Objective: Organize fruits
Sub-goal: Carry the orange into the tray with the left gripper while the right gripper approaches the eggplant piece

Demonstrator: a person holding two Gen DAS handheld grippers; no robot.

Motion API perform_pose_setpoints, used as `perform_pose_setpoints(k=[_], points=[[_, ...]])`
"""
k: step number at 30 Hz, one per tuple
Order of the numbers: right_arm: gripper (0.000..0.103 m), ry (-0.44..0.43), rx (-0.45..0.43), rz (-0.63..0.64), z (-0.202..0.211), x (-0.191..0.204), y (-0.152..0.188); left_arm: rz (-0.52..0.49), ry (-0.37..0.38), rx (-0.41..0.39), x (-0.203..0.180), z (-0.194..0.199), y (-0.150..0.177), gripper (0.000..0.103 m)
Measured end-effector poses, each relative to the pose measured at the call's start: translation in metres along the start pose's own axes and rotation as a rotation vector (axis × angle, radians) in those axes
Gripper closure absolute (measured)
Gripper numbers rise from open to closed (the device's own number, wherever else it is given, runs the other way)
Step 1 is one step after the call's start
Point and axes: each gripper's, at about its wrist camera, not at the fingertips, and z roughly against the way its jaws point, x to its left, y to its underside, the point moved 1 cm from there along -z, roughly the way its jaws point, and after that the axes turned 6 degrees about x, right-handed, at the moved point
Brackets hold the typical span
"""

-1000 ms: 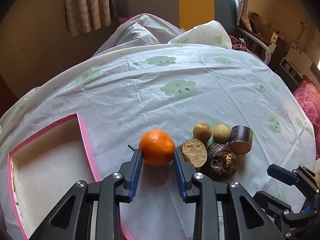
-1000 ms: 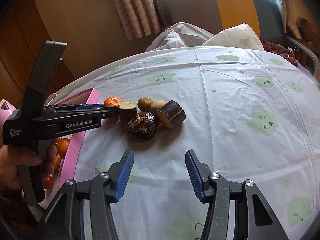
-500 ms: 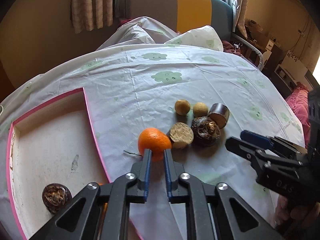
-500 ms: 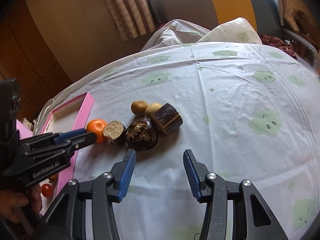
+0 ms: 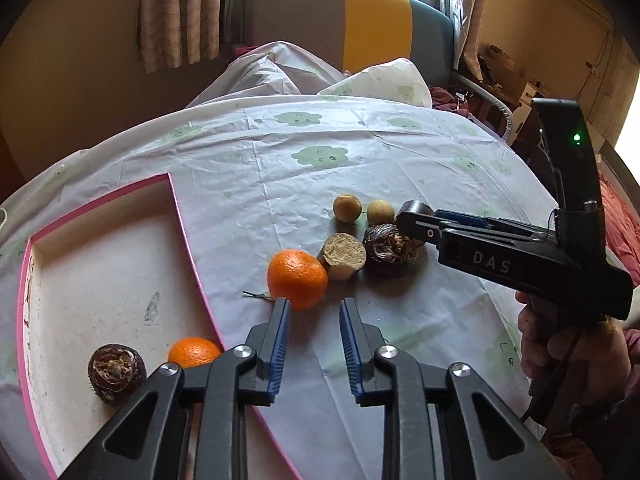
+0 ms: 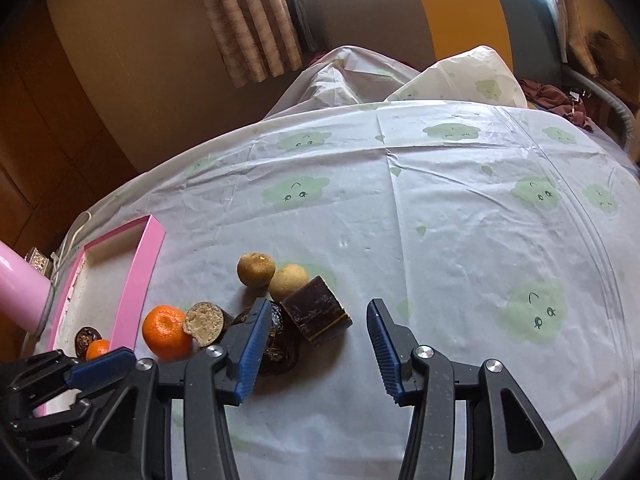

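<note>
A: Where is the left tool (image 5: 313, 320)?

B: Low over the table (image 5: 280, 168), its blue pads spread apart and gripping nothing. The mandarin orange (image 5: 297, 279) lies on the cloud-print tablecloth just ahead of it, nearer the left pad, not between the two.

A: And the rest of the fruit?

B: A cut piece with a pale, rough face (image 5: 344, 255) touches the mandarin's right side. Next comes a dark, wrinkled round fruit (image 5: 389, 249). Behind those sit two small tan round fruits (image 5: 347, 208), side by side. A dark cut chunk (image 6: 317, 310) leans against the nearer tan one in the right wrist view.

A: Is anything in the pink tray (image 5: 182, 236)?

B: Yes. A second, smaller orange (image 5: 194, 351) rests by its right wall, and another dark wrinkled fruit (image 5: 117, 372) lies to its left on the tray floor.

A: The right tool (image 6: 315, 343)?

B: Released as well, pads wide apart. It hangs over the dark wrinkled fruit and the cut chunk; its left pad overlaps the wrinkled one in view, but I cannot tell if it touches. The person's hand (image 5: 568, 356) grips its handle.
</note>
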Motion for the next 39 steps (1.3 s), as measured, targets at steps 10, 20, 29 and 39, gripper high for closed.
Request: perform_pose_setpoints(k=[10,20,29,39], points=[[0.069,0.000,-0.004,-0.009,0.004,-0.007,0.008,-0.206,-0.053,0.075,-0.013,-0.026,-0.023,0.059],[0.069,-0.002,-0.004,-0.058,0.024,-0.028,0.027,-0.117,-0.065,0.111,0.010,-0.044,-0.029,0.059],[0.069,-0.002,-0.004,-0.066,0.030,-0.027,0.039,-0.063,-0.049,0.084,0.007,-0.045,-0.026,0.066],[0.070,0.001,-0.001,-0.069,0.034,-0.022,0.054,0.026,-0.043,-0.018,-0.007,0.001,-0.002,0.066]])
